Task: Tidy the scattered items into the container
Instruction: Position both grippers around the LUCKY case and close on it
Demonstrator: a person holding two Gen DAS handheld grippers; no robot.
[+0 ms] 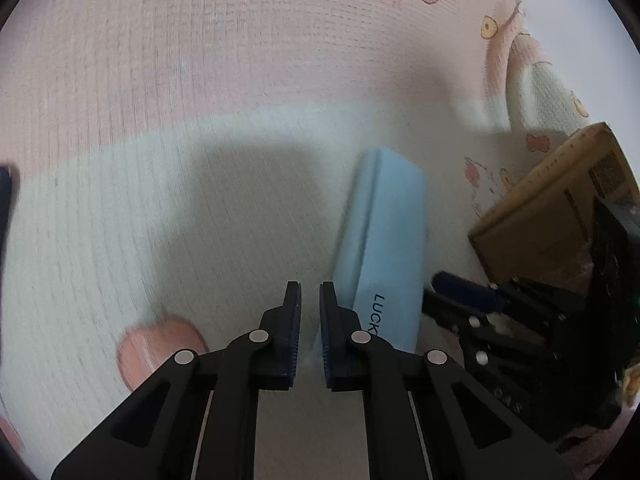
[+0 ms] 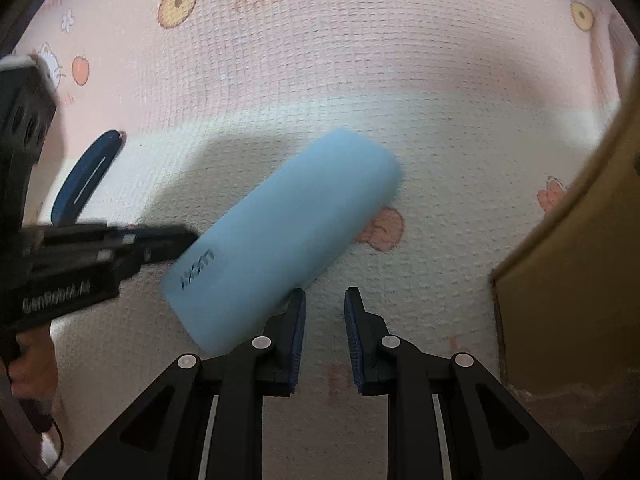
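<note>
A light blue oblong case (image 1: 384, 240) printed with dark letters lies on the mat. My left gripper (image 1: 310, 286) is shut with nothing between its fingers, and the case sits just right of its right finger. In the right wrist view the case (image 2: 280, 232) lies slanted, with the left gripper (image 2: 188, 236) touching its near-left end. My right gripper (image 2: 325, 292) stands slightly open and empty, its left finger at the case's lower edge. An open cardboard box (image 1: 552, 208) stands to the right.
The floor is a pink and cream play mat (image 1: 160, 220) with peach prints. A dark blue oval item (image 2: 86, 176) lies on the mat beyond the left gripper. The box wall (image 2: 580, 260) rises close on the right. A hand (image 2: 32, 360) holds the left gripper's handle.
</note>
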